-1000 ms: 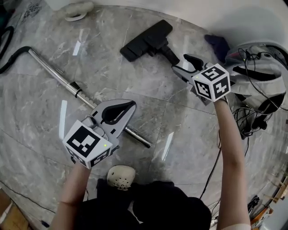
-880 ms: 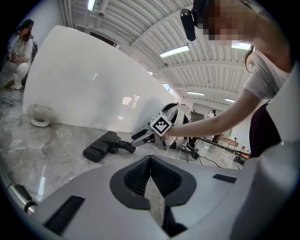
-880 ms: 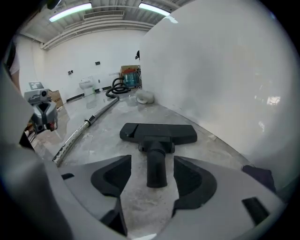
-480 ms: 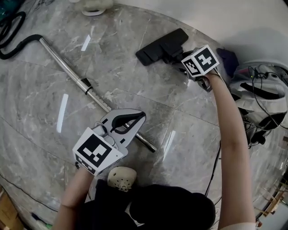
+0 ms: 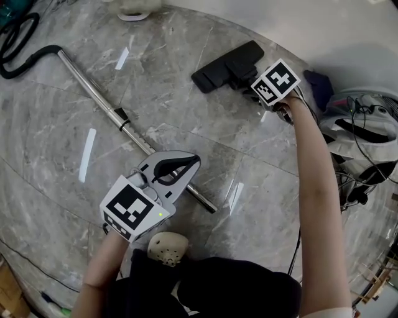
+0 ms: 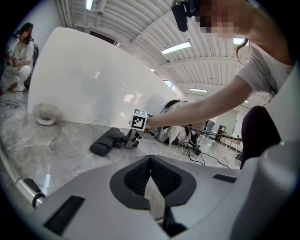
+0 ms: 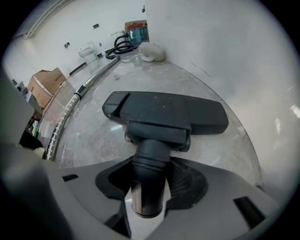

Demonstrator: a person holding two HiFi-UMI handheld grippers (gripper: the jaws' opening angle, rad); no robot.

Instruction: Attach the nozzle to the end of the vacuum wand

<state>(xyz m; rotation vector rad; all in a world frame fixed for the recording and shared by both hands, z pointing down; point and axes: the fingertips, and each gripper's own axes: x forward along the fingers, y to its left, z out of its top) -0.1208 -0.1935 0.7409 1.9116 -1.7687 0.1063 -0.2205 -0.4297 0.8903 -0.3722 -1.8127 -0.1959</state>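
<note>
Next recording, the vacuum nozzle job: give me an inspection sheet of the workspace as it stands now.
Surface: glossy grey marble floor.
Job's things: vacuum wand lies flat, with the hose on its far end; nozzle lies apart from it, not attached.
Clutter: white bowl-shaped thing by the wall; dark cloth near the nozzle; cardboard box.
Grippers: left hand-held gripper shut, empty, above the wand near its free end; right hand-held gripper has just been closing its jaws, now on the nozzle's neck.
Cables: tangled cables beside a white machine.
Surroundings: curved white wall; another person sits in the background.
</note>
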